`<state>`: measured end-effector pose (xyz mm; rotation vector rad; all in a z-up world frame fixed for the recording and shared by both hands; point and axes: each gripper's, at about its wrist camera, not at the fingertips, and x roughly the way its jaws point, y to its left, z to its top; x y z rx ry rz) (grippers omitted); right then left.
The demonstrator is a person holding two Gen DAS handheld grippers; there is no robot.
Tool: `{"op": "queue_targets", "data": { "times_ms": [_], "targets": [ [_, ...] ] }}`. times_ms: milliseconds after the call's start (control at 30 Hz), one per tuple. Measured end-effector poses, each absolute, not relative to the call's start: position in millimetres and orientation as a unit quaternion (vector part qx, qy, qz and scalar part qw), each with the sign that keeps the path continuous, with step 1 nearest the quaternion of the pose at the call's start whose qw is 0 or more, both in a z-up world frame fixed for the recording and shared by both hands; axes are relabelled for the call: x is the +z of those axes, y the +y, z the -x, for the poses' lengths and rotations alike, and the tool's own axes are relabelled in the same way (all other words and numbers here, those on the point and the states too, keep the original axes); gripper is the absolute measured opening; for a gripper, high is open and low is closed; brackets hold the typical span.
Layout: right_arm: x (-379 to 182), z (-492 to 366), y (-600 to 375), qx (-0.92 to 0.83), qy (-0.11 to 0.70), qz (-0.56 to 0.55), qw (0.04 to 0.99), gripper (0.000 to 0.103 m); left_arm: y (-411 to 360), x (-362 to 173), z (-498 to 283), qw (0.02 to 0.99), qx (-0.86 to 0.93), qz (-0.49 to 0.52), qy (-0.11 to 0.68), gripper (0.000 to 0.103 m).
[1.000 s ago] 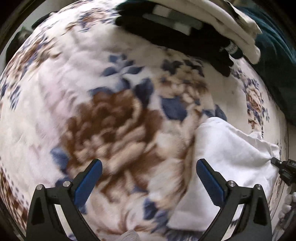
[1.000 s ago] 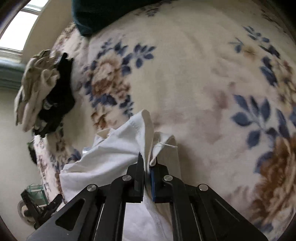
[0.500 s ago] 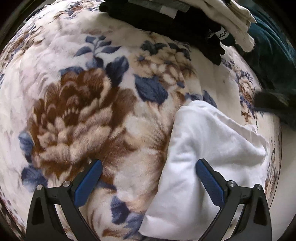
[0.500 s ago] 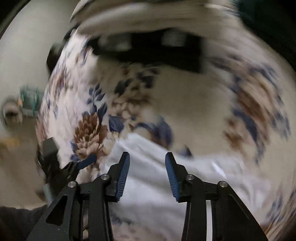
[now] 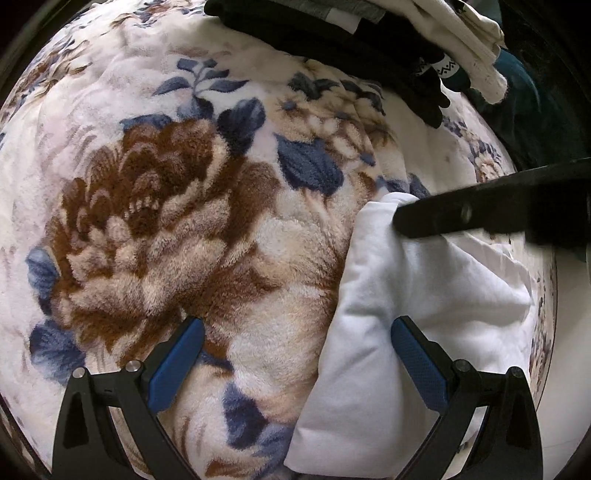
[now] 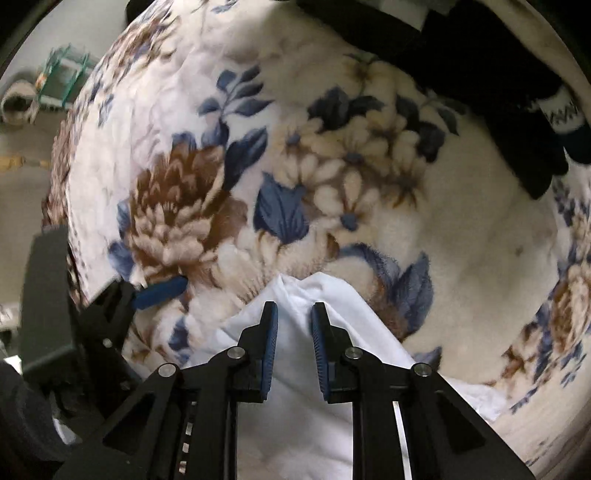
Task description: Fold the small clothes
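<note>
A folded white garment [image 5: 424, 295] lies on the floral fleece blanket [image 5: 184, 184]. My left gripper [image 5: 295, 325] points down at it, open wide: its left finger is over the blanket and its right finger over the cloth's left part. My right gripper [image 6: 294, 308] hovers over the garment's [image 6: 295, 424] far edge. Its jaws are closing, with a ridge of white cloth in the narrow gap between them, and the pads do not visibly press on it. In the left wrist view the right gripper's black finger [image 5: 480, 214] crosses the cloth's upper edge.
A pile of black and cream clothes [image 5: 332, 33] lies at the blanket's far side and shows again as dark clothes [image 6: 480, 55] in the right wrist view. A dark teal cloth [image 5: 517, 74] sits beside it. The blanket's edge and the floor are at the left [image 6: 22, 147].
My right gripper let go of the garment's corner, swung across and rolled, and now sits over the cloth's far edge. The left gripper barely shifted and stayed open.
</note>
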<state>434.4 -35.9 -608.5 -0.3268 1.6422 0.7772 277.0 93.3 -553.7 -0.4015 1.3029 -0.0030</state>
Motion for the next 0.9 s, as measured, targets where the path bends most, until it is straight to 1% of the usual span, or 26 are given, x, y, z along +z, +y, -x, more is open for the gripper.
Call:
{"op": "queue_targets", "data": {
  "times_ms": [133, 533, 833, 867, 900],
  "targets": [
    [-603.8, -444.1, -50.6, 0.320, 0.706, 0.122, 0.619, 0.020, 92.9, -556.1, -277.2, 0.776, -0.005, 0.185, 0.603, 0.103],
    [-620.6, -421.9, -32.5, 0.347, 0.692, 0.213, 0.597, 0.020, 91.6, -556.6, -278.1, 0.777, -0.011, 0.164, 0.608, 0.103],
    [-628.8, -408.4, -9.0, 0.365, 0.660, 0.287, 0.591, 0.020, 88.7, -557.6, -277.9, 0.780, -0.014, 0.154, 0.607, 0.103],
    [-630.0, -408.1, -8.8, 0.370, 0.662, 0.283, 0.587, 0.020, 88.0, -557.7, -278.1, 0.780, -0.015, 0.153, 0.607, 0.103],
    [-631.7, -406.4, -3.1, 0.374, 0.662, 0.283, 0.585, 0.017, 87.7, -557.5, -278.0, 0.781, -0.015, 0.154, 0.605, 0.103]
  ]
}}
